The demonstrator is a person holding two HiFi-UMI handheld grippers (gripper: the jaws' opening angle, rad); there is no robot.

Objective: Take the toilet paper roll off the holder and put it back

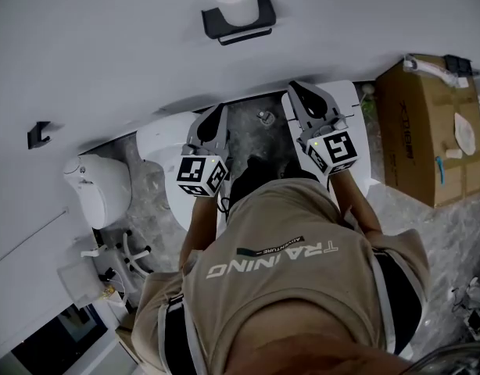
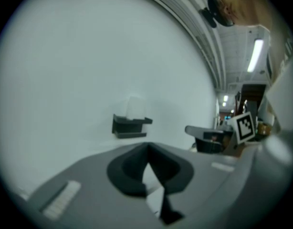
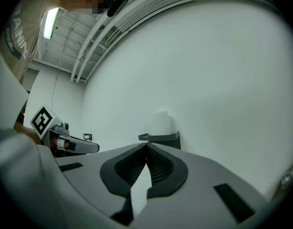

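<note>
A white toilet paper roll (image 1: 234,0) stands upright in a black holder (image 1: 238,22) fixed to the white wall. Both grippers point at the wall, well short of the holder. My left gripper (image 1: 219,109) is shut and empty, to the lower left of the holder. My right gripper (image 1: 297,87) is shut and empty too, to the lower right. In the left gripper view the roll (image 2: 135,107) and holder (image 2: 130,126) lie ahead, just left of the closed tips (image 2: 147,145). In the right gripper view the roll (image 3: 162,122) and holder (image 3: 162,139) sit just right of the closed tips (image 3: 146,144).
A cardboard box (image 1: 431,131) stands on the floor at the right. A white toilet (image 1: 99,190) sits at the left, with a black wall hook (image 1: 38,135) above it. A white fixture (image 1: 166,143) lies below the grippers. The person's torso fills the lower part of the head view.
</note>
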